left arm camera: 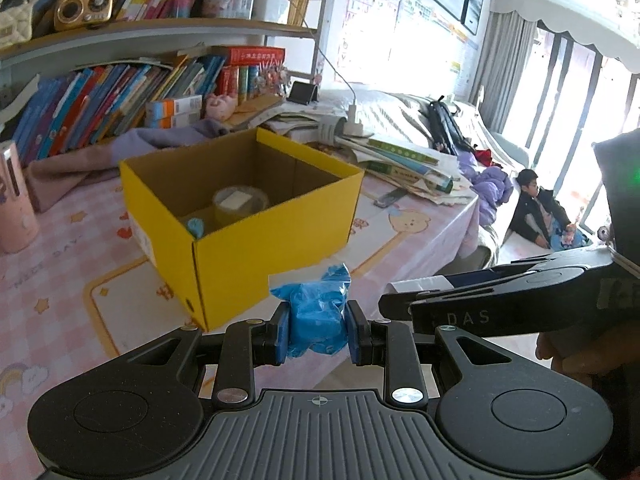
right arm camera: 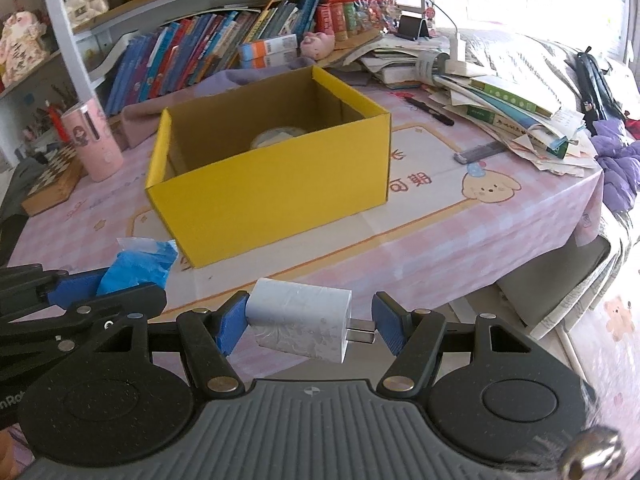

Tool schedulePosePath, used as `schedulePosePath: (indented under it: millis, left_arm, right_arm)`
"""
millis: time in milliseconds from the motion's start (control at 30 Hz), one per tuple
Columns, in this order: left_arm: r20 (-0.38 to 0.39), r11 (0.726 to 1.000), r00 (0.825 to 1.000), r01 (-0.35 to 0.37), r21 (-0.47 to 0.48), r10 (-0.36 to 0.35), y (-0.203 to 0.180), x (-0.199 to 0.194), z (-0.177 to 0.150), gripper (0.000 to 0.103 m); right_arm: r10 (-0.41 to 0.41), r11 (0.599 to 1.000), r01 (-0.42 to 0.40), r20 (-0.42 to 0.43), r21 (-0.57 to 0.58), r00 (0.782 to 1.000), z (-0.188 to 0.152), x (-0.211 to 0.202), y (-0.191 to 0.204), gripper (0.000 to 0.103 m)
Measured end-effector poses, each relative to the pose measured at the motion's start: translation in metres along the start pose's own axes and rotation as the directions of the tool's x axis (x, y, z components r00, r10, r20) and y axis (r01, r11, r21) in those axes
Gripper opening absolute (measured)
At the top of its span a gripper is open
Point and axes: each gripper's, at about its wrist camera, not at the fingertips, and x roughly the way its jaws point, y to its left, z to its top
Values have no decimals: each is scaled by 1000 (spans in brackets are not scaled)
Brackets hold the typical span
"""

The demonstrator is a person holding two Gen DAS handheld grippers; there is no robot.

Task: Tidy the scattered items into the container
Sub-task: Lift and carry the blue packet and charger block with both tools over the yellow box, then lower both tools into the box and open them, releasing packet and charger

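A yellow cardboard box [left arm camera: 256, 236] [right arm camera: 280, 184] stands open on the pink tablecloth. Inside it lie a roll of tape [left arm camera: 240, 204] [right arm camera: 276, 136] and a small blue item [left arm camera: 196, 227]. My left gripper [left arm camera: 318, 330] is shut on a crumpled blue plastic bag roll [left arm camera: 316, 316], held in front of the box's near corner; the same blue roll [right arm camera: 138, 266] shows at the left of the right wrist view. My right gripper [right arm camera: 306, 322] is shut on a white charger plug [right arm camera: 300, 318], gripped end to end, prongs against the right pad, just before the table's near edge.
A pink cup [right arm camera: 94, 140] and a chessboard box [right arm camera: 52, 184] stand left of the box. A pile of books and papers [right arm camera: 504, 112], a pen [right arm camera: 430, 110] and a small grey item [right arm camera: 478, 152] lie to its right. Bookshelves rise behind. A person [left arm camera: 538, 210] sits beyond the table.
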Motion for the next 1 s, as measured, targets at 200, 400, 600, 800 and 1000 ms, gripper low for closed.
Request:
schedulePosePath:
  millis: [200, 400, 600, 800, 1000]
  left_arm:
    - [70, 999, 997, -37, 10, 36, 4, 4, 23, 27]
    - [121, 995, 989, -93, 26, 90, 10, 15, 48, 27]
    - [132, 988, 979, -156, -5, 155, 22, 40, 68, 27]
    - [101, 970, 965, -240, -37, 243, 32, 70, 81, 27]
    - [52, 941, 941, -331, -64, 334, 36, 99, 87, 27]
  right_arm:
    - [2, 1000, -2, 52, -9, 999, 28, 7, -9, 64]
    - [22, 999, -16, 121, -46, 992, 67, 16, -15, 64]
    - [67, 994, -51, 166, -98, 984, 107, 31, -20, 64]
    - [133, 979, -105, 159, -174, 978, 141, 60, -23, 64]
    - [203, 941, -166, 100, -294, 974, 161, 94, -18, 64]
